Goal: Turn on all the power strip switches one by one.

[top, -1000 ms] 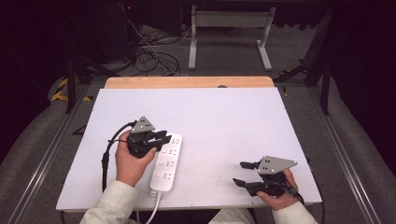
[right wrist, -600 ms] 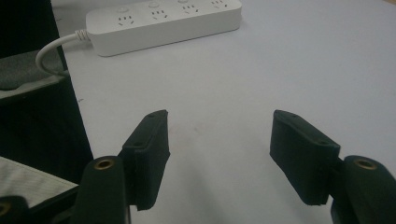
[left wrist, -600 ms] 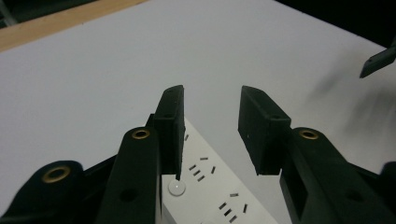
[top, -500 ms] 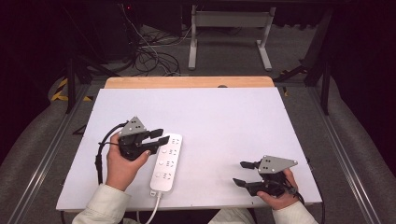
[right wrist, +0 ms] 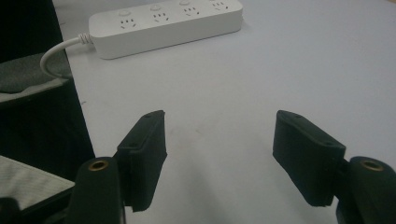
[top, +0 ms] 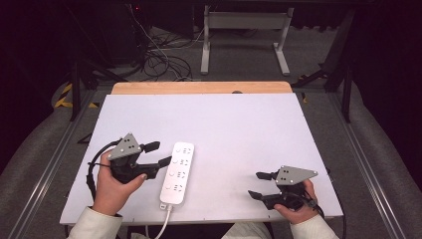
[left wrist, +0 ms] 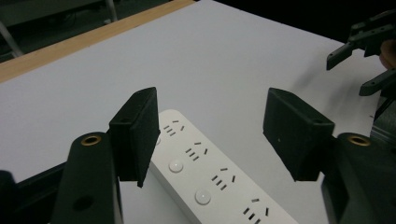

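Since the earlier frame, my left hand-held gripper (top: 161,154) has drawn back off the power strip (top: 177,173) toward the left side of the worktop (top: 249,124), and its jaws have just been opening; they now stand well apart with nothing pressed between the pads, though in the left gripper view the strip's far end (left wrist: 205,172) lies below and between them. The strip itself has not shifted: it lies flat on the white worktop near my edge, left of the middle, its long axis running roughly away from me with a slight lean to the right, and its white cord (top: 161,224) drops over the near edge. From my left hand-held gripper it sits just beside the jaw tips, to their right, so this is plainly the nearer hand; I judge that any fresh grasp would go across the strip's narrow width, not along its length. My right hand-held gripper (top: 259,185) rests near the front right of the worktop, well apart from the strip, jaws spread and empty, pointing left toward it. I can read no brand, label or writing on the strip; I make out only rows of socket slots and round buttons (left wrist: 176,165).
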`<state>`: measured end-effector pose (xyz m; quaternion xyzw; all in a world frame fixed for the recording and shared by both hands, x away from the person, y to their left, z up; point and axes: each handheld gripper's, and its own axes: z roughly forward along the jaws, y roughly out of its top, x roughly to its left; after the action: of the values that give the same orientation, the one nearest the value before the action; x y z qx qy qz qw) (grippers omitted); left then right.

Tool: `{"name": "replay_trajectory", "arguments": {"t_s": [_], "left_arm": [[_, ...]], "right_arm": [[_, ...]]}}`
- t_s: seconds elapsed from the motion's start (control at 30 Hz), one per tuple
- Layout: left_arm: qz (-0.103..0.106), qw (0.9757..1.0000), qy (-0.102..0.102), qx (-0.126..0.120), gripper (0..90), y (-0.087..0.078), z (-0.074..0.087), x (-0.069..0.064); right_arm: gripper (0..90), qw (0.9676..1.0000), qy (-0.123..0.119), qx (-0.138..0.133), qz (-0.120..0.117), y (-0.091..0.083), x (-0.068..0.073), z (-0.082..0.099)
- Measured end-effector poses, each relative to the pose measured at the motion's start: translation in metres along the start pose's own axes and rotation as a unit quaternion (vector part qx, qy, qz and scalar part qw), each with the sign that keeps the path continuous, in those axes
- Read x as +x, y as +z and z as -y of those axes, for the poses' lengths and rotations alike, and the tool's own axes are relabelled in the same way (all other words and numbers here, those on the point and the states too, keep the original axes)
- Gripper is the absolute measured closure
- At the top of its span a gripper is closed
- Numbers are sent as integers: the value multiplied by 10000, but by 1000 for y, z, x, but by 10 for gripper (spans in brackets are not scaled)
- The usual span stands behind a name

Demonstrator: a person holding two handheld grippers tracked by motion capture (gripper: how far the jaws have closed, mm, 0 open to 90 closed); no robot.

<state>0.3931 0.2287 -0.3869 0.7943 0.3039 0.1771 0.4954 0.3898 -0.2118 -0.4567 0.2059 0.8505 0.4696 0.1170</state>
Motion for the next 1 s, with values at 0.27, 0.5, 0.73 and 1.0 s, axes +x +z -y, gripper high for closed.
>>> {"name": "replay_trajectory", "arguments": {"t_s": [0.27,0.5,0.73,1.0], "left_arm": [[-66,9996,183,-199,172,-12,20,-4],[-47,9992,249,-320,142,-23,46,0],[-127,9987,384,-304,130,-29,70,3],[-163,9992,348,-80,120,-31,95,9]], "right_arm": [[350,10000,-9,-9,-13,0,0,0],[349,10000,7,-39,-36,-1,1,0],[349,10000,12,-37,-52,0,0,0],[349,10000,-6,-56,-55,-1,0,0]]}}
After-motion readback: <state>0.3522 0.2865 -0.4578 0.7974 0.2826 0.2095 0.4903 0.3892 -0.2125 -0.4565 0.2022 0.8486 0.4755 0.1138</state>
